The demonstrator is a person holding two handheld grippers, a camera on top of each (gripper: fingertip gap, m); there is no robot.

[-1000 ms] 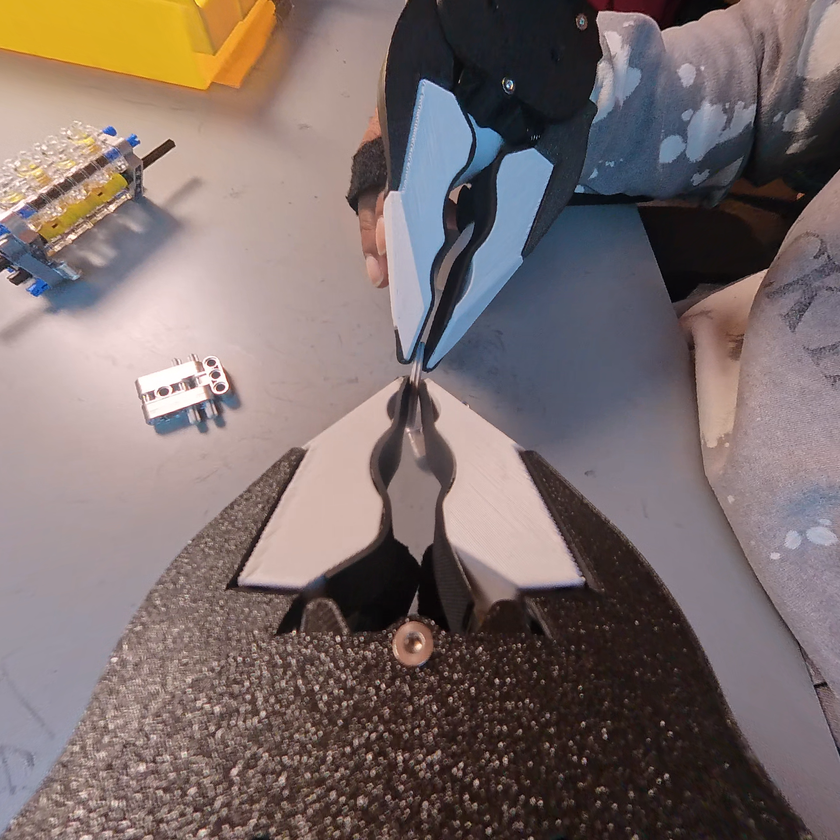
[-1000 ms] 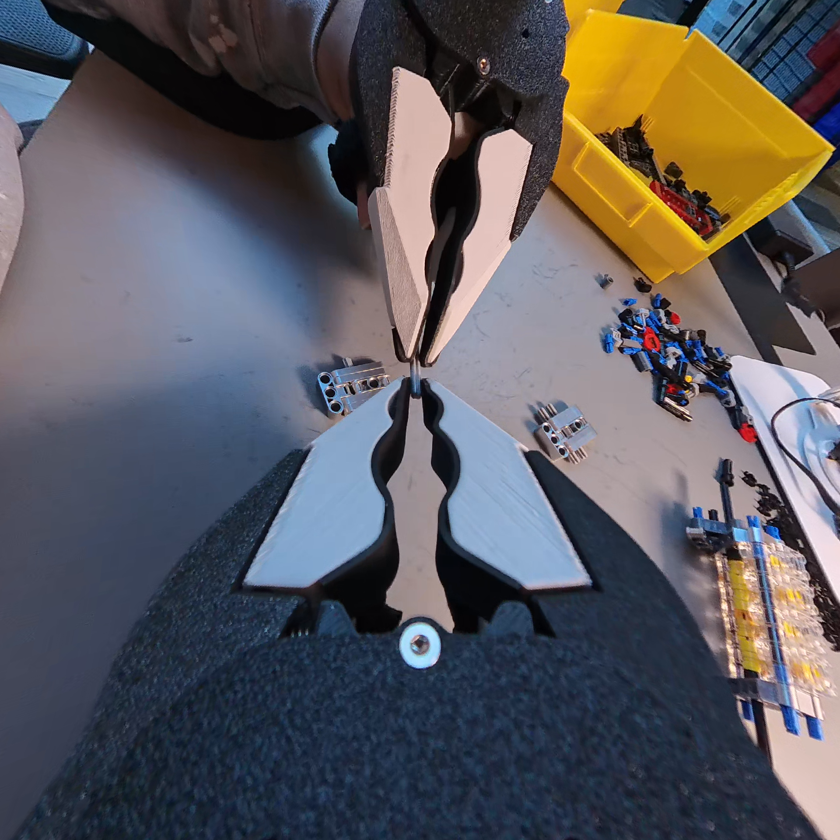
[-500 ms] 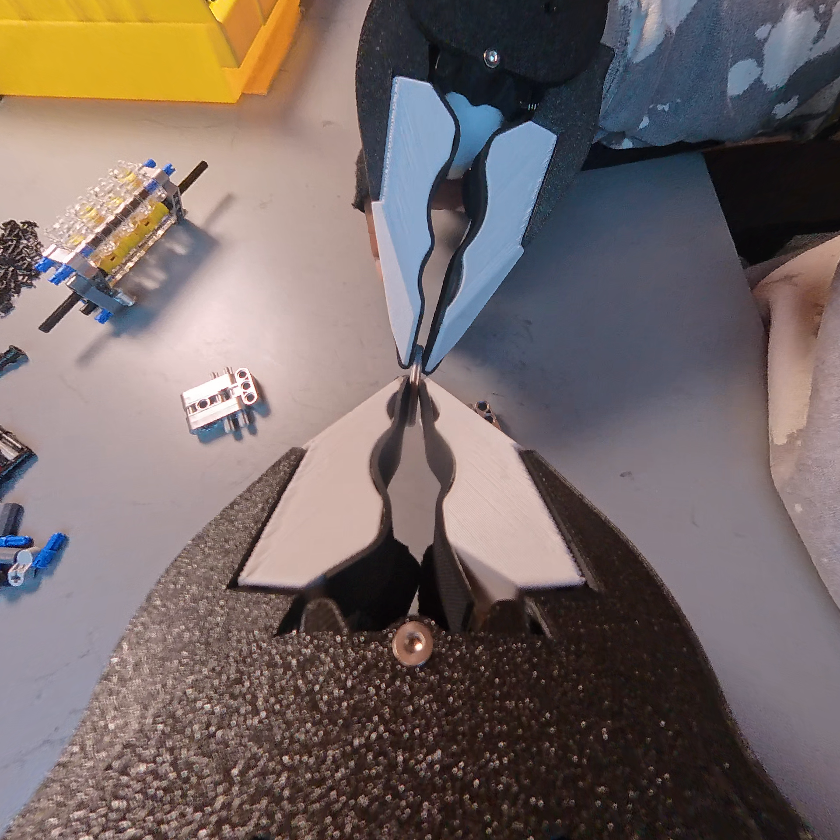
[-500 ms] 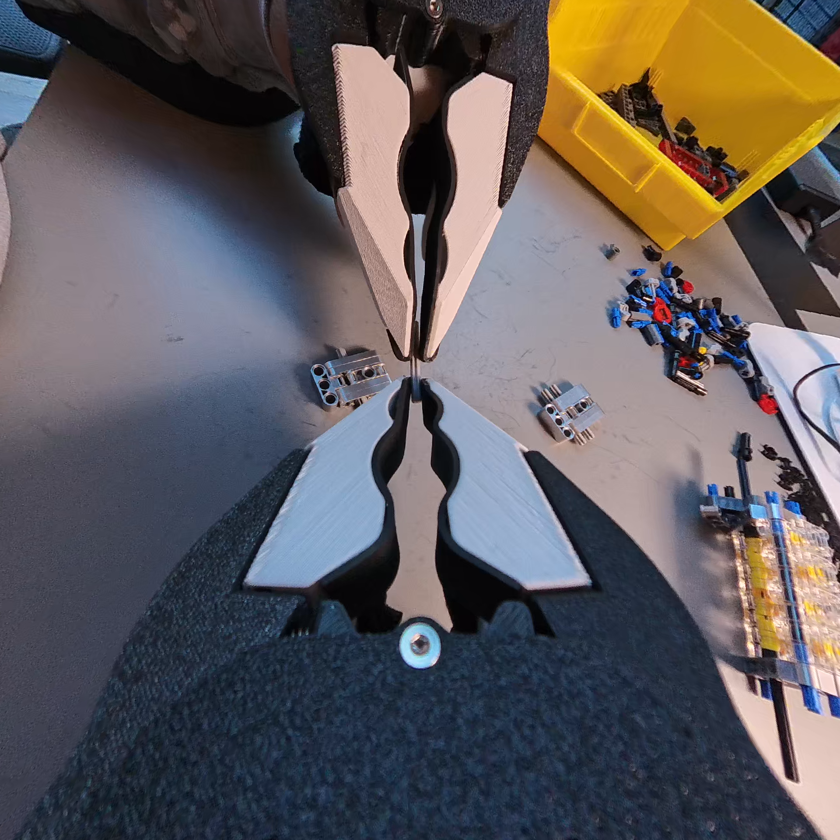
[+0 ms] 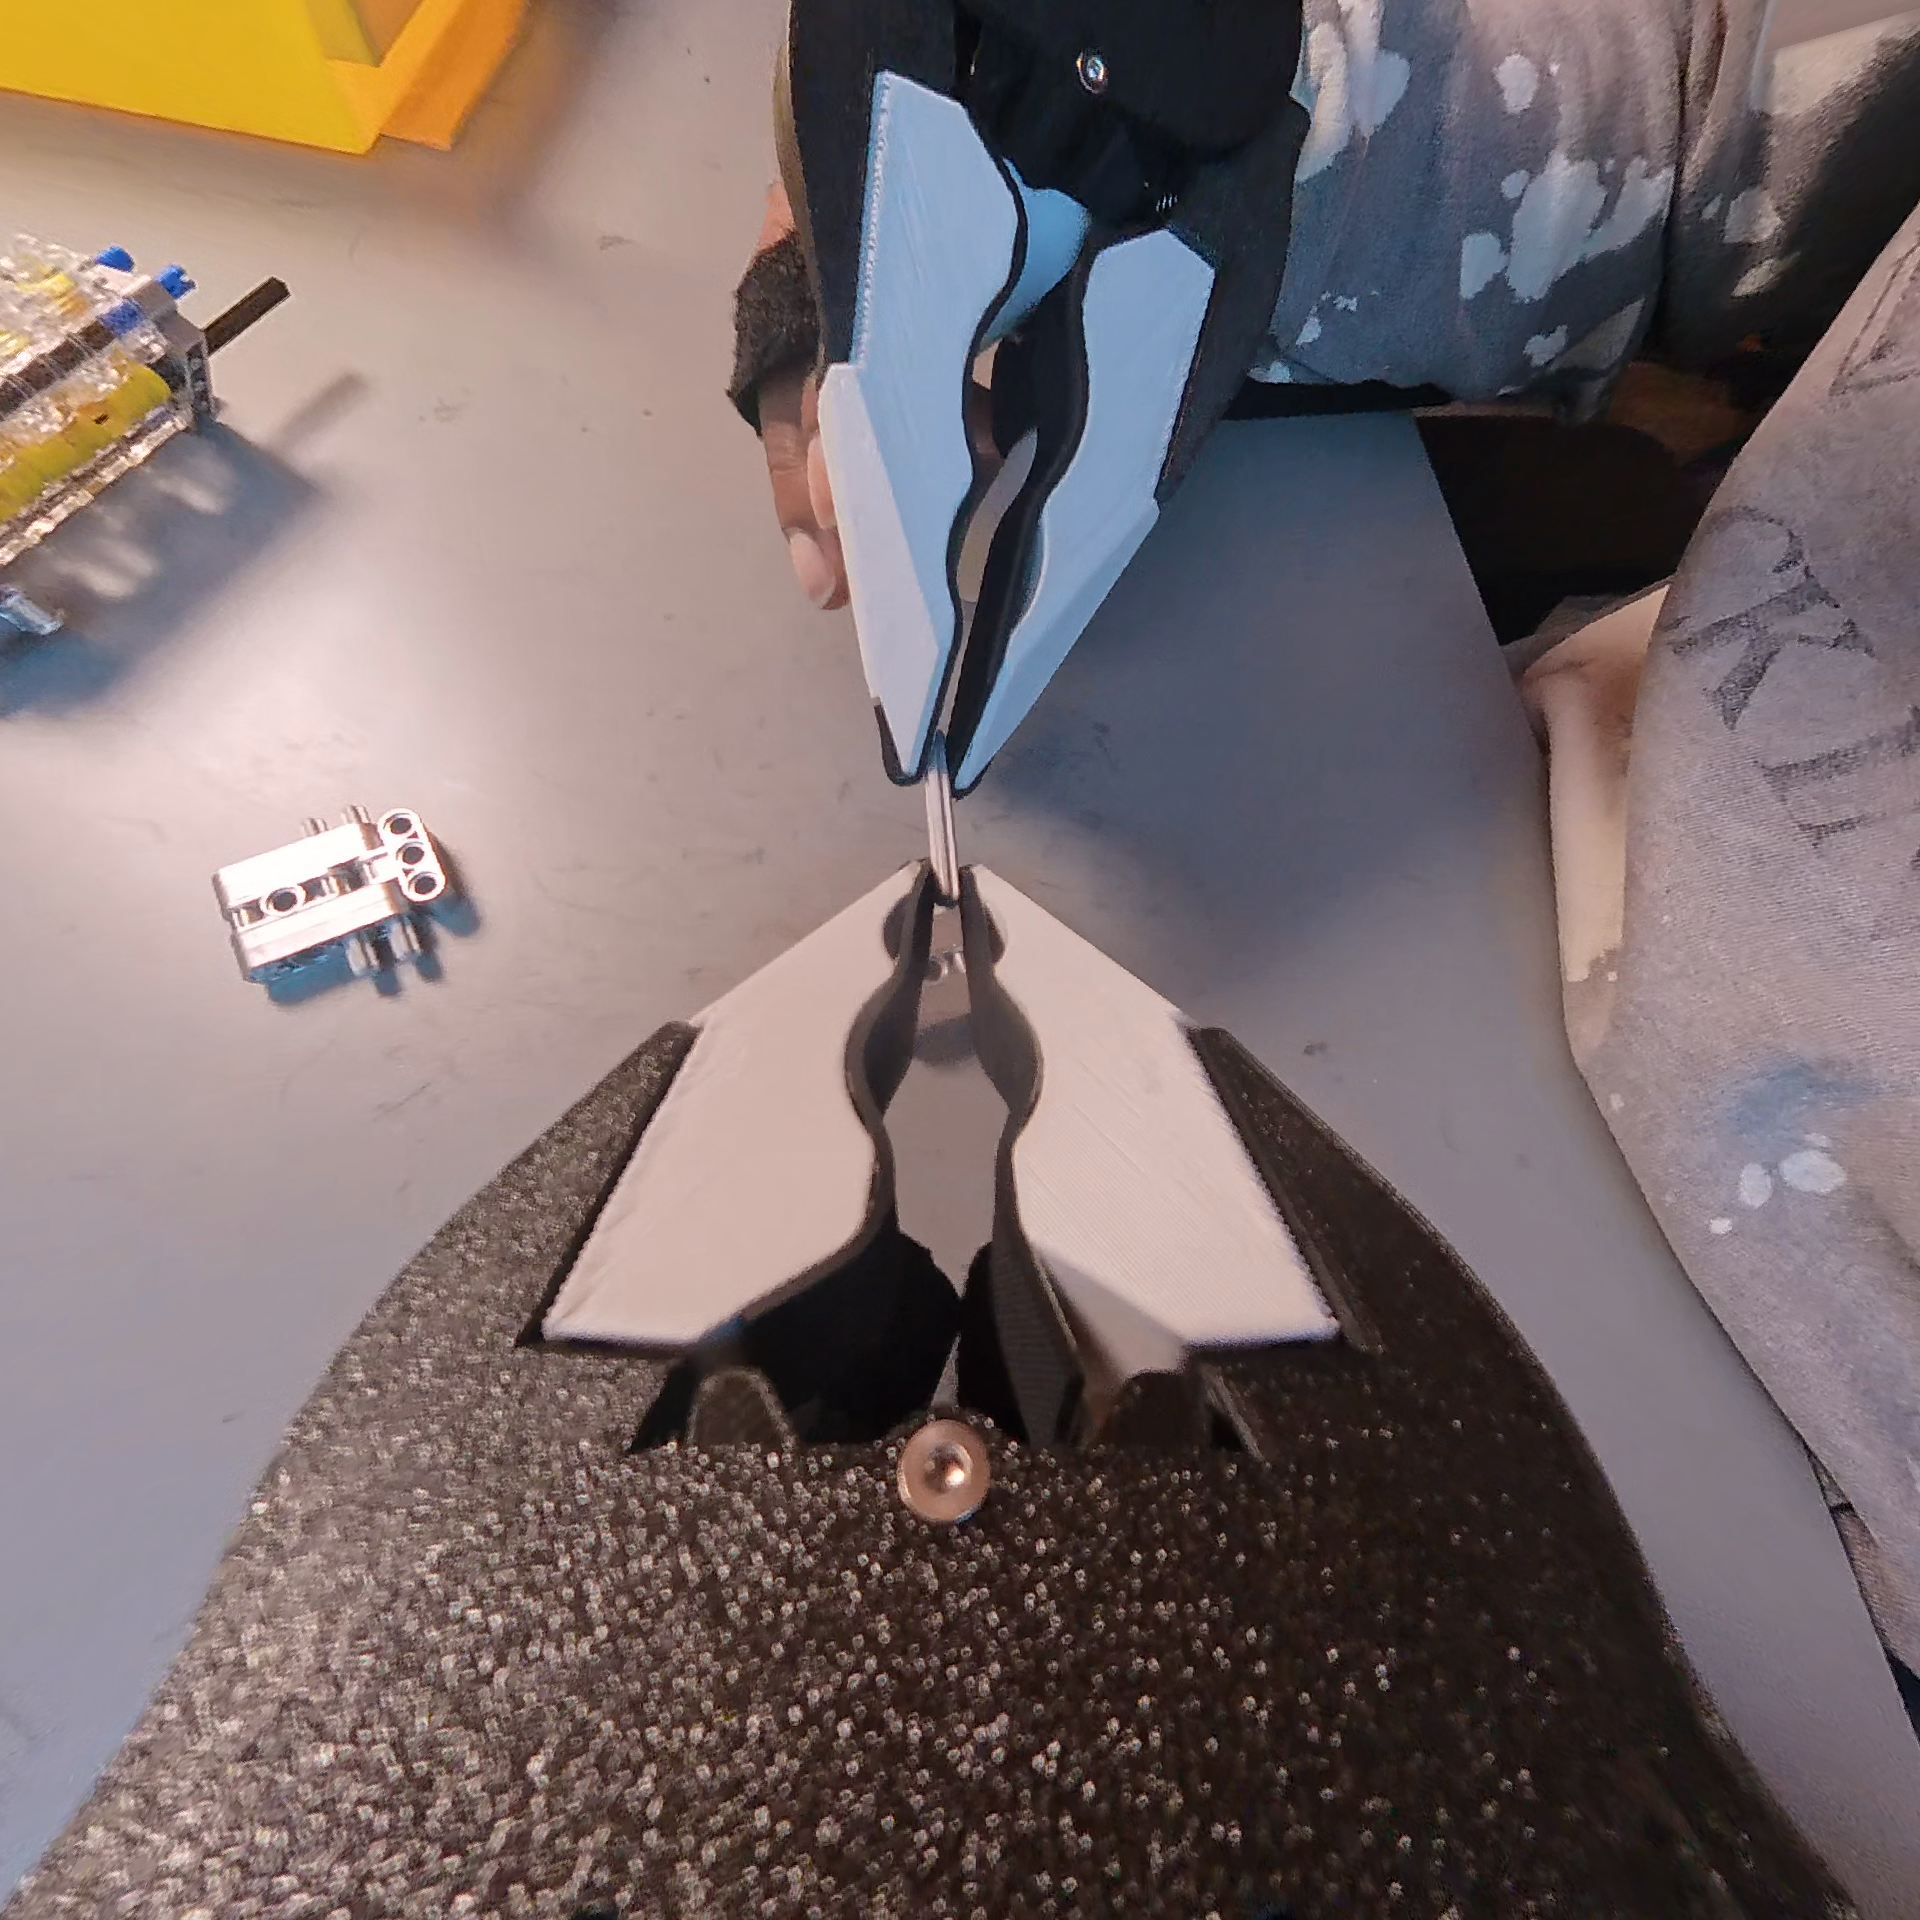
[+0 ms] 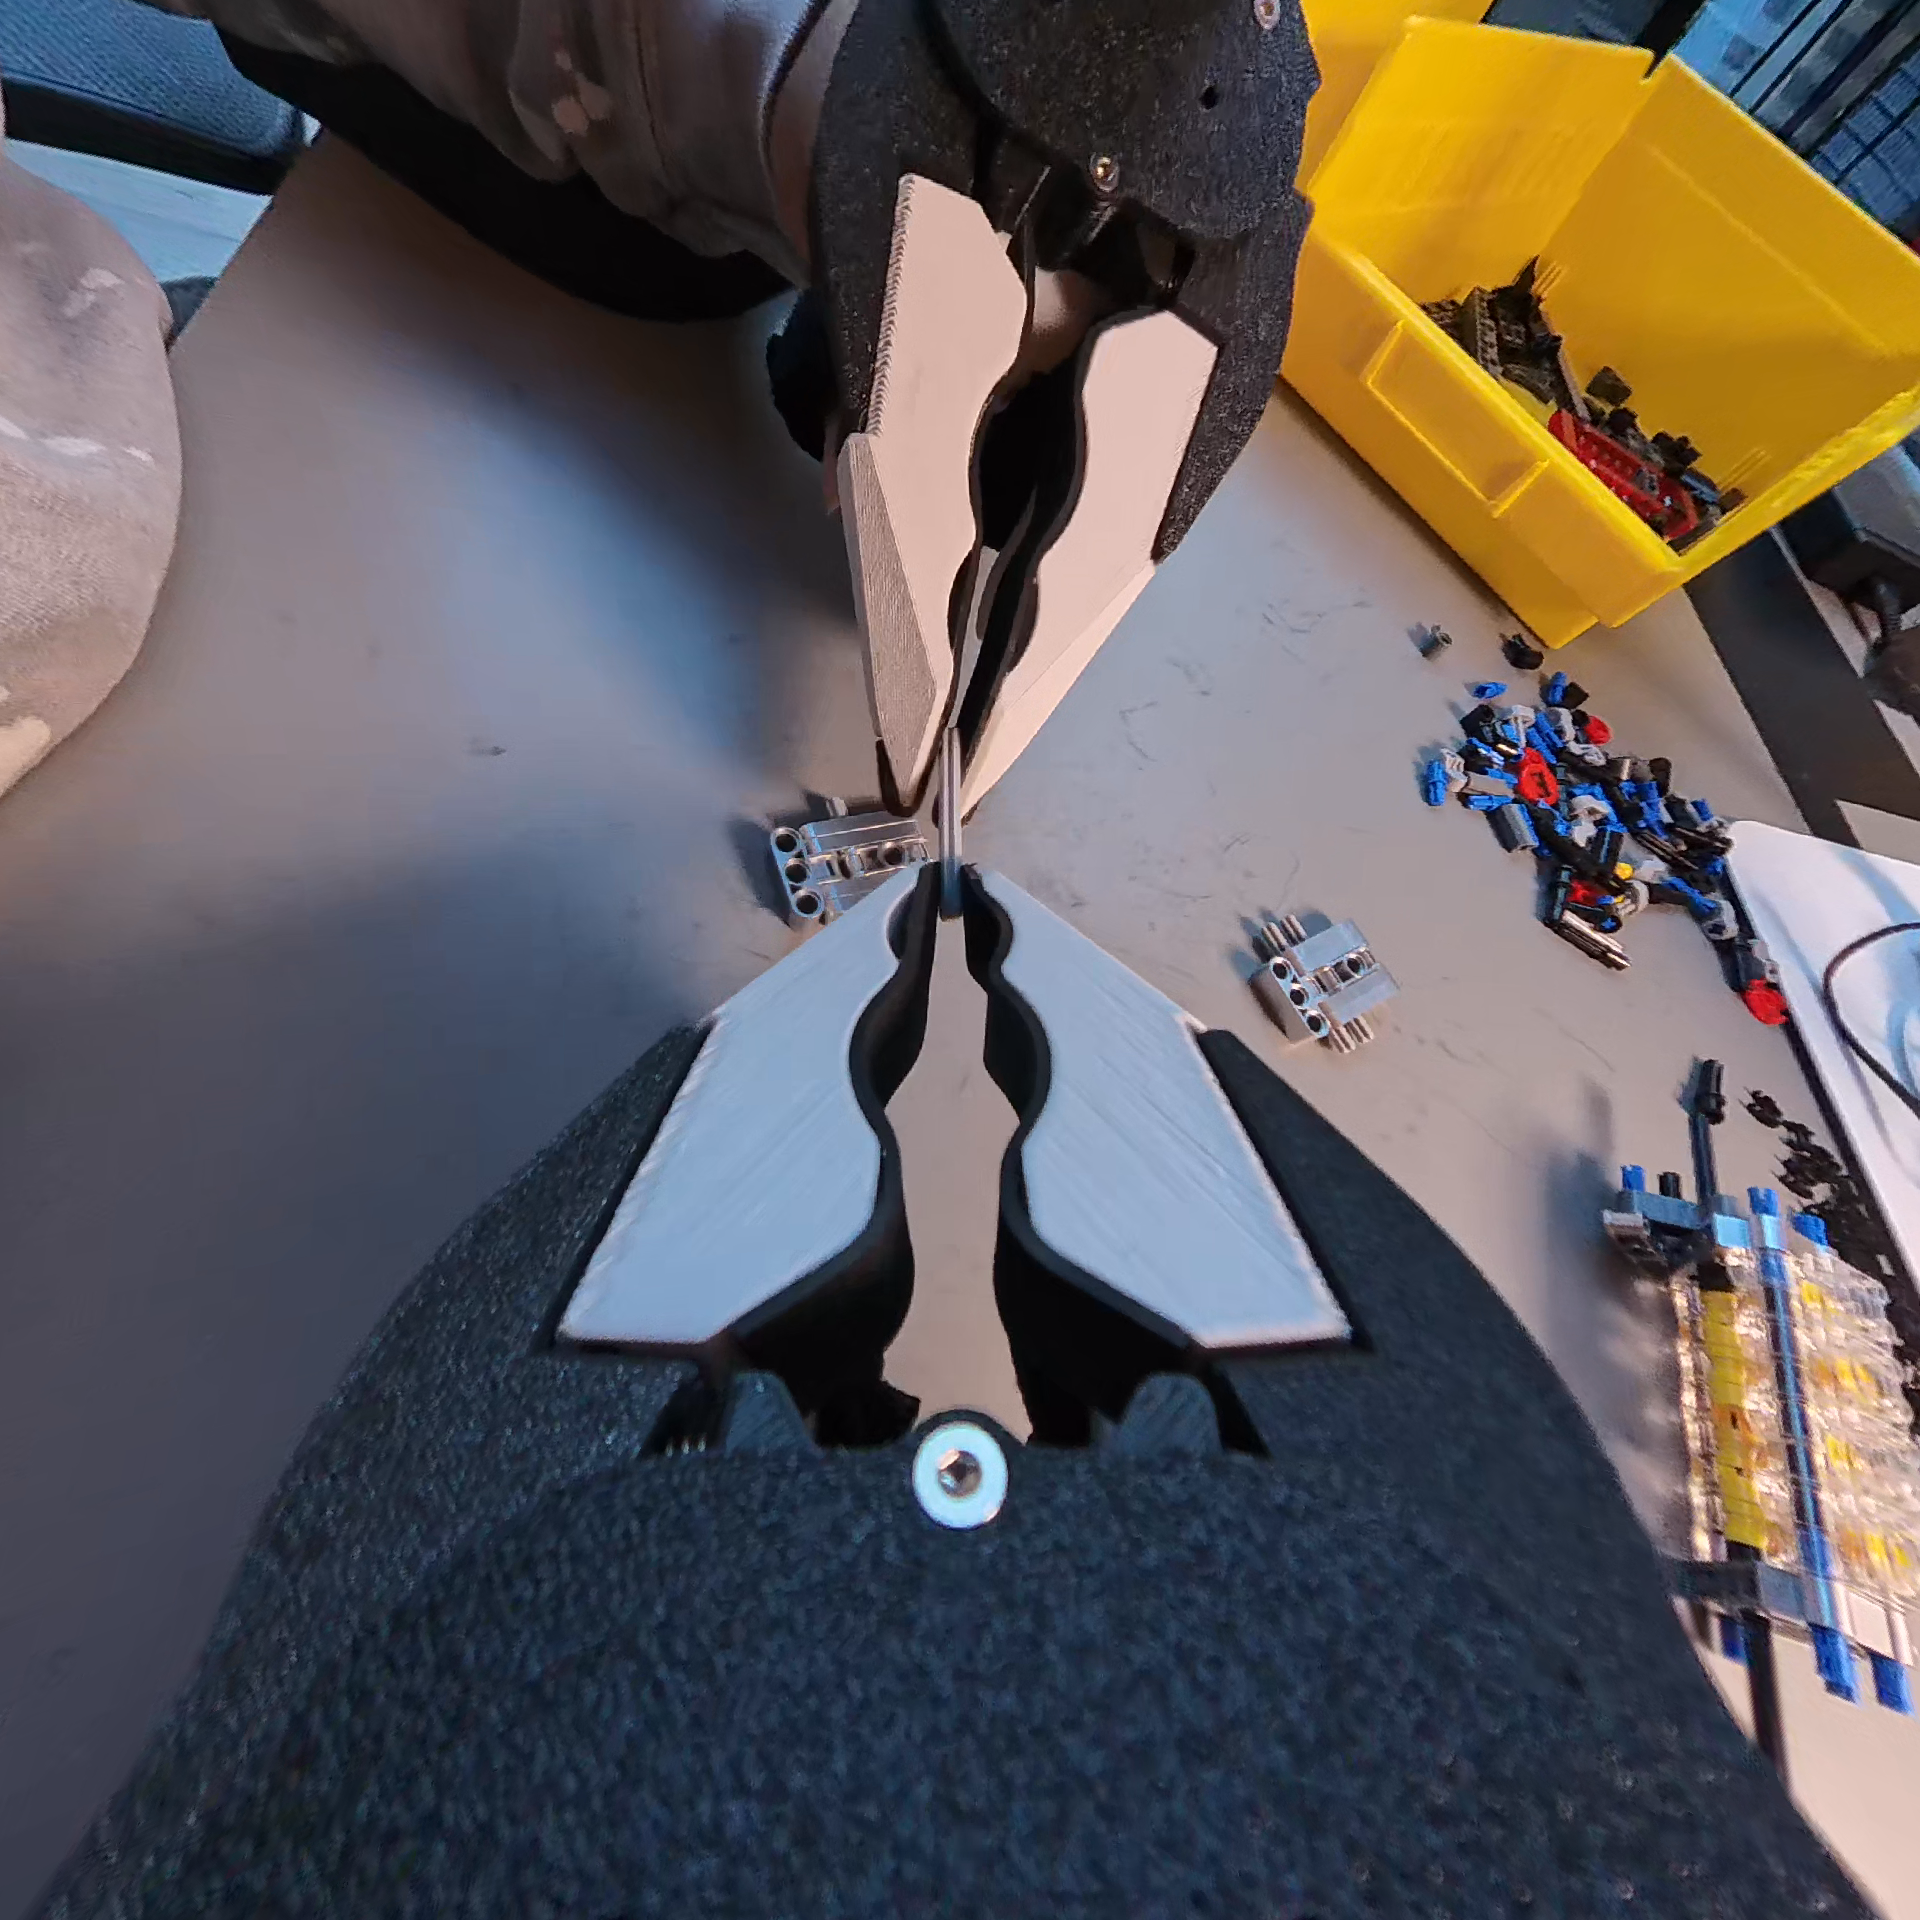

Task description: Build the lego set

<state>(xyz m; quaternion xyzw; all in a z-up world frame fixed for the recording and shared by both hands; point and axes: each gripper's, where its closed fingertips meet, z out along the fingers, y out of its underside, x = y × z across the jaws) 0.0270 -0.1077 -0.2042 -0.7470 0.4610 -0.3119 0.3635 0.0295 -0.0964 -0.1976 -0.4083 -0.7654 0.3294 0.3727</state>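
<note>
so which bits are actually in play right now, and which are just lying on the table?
In play:
- thin grey metal pin, clamped at both ends
- left hand-held gripper, shut on it
- right hand-held gripper, shut on it

Lying about:
- two small grey block assemblies
- pile of small blue, black and red parts
- yellow plastic bin
- clear, yellow and blue brick assembly

A hobby or lab workbench, by the look of it: plain grey tabletop [image 6: 416, 727]; yellow parts bin [image 6: 1621, 343] holding dark building-toy pieces; loose heap of small blue, black and red pieces [image 6: 1590, 821]; half-built clear and yellow model [image 6: 1766, 1423]; grey connector blocks [image 6: 1325, 977].
</note>
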